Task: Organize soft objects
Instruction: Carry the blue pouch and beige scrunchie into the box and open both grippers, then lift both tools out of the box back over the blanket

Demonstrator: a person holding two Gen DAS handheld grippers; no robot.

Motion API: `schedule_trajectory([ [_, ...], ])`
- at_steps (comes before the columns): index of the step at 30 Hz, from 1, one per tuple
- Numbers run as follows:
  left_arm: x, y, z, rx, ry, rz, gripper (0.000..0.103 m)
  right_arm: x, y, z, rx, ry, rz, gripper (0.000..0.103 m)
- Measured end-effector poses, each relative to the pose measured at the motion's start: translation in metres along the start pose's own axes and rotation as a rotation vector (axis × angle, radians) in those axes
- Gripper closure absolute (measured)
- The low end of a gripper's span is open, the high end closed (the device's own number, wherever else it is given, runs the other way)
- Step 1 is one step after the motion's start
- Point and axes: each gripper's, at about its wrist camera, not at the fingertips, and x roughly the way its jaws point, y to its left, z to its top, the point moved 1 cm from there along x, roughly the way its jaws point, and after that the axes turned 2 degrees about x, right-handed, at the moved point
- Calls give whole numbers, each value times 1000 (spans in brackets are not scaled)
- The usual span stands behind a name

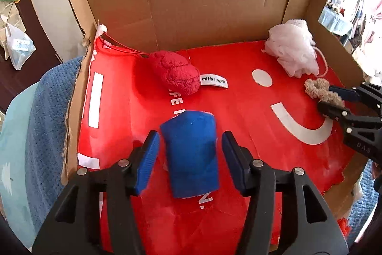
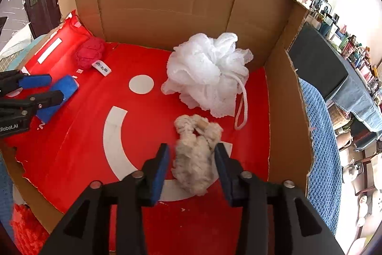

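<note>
Four soft things lie on the red sheet (image 1: pixel 238 97) that lines the floor of a cardboard box (image 1: pixel 191 4). Nearest on the left is a blue sponge (image 1: pixel 191 154), lying flat with its long side running near to far. The left gripper (image 1: pixel 189 159) hangs over it with its jaws parted: the sponge sits between the blue pads (image 1: pixel 148 159), with a gap showing on each side, so nothing is being squeezed. Beyond the sponge, toward the far left, rests a red plush toy (image 1: pixel 176 72) with a white label (image 1: pixel 213 81) sticking out to its right.

On the right side, a beige yarn bundle (image 2: pixel 195 157) lies on the sheet across a white curved stripe (image 2: pixel 114 142). The right gripper (image 2: pixel 192 169) stands around it with its jaws apart; the left pad is clear of the yarn, while the right pad is just beside or brushing its fluff, and which one I cannot tell. Just beyond the yarn, near the far right corner of the box, sits a white mesh bath puff (image 2: pixel 207 75), its cord (image 2: pixel 242 106) trailing toward the near side. A white dot (image 2: pixel 141 84) printed on the sheet lies to the left of the puff. The box rests on a blue knitted blanket (image 1: pixel 47 135).
</note>
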Motion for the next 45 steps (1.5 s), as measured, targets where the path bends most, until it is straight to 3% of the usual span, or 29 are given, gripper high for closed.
schedule_trajectory([
  [11, -42, -1, -7, -18, -105, -10, 35, -36, 10, 0, -1, -82, 17, 37],
  [13, -57, -3, -8, -24, -147, -5, 28, -53, 12, 0, 8, -124, 30, 32],
  [23, -149, -21, -33, -32, -372, 66, 20, -149, 13, -19, 51, -378, 41, 4],
  [31, -194, -39, -74, -54, -492, 92, 14, -196, 23, -59, 68, -512, 22, 0],
  [41, -214, -59, -125, -65, -596, 99, 9, -210, 43, -117, 69, -609, -34, 0],
  [45, -214, -69, -144, -59, -619, 95, 8, -208, 46, -141, 97, -639, -16, 0],
])
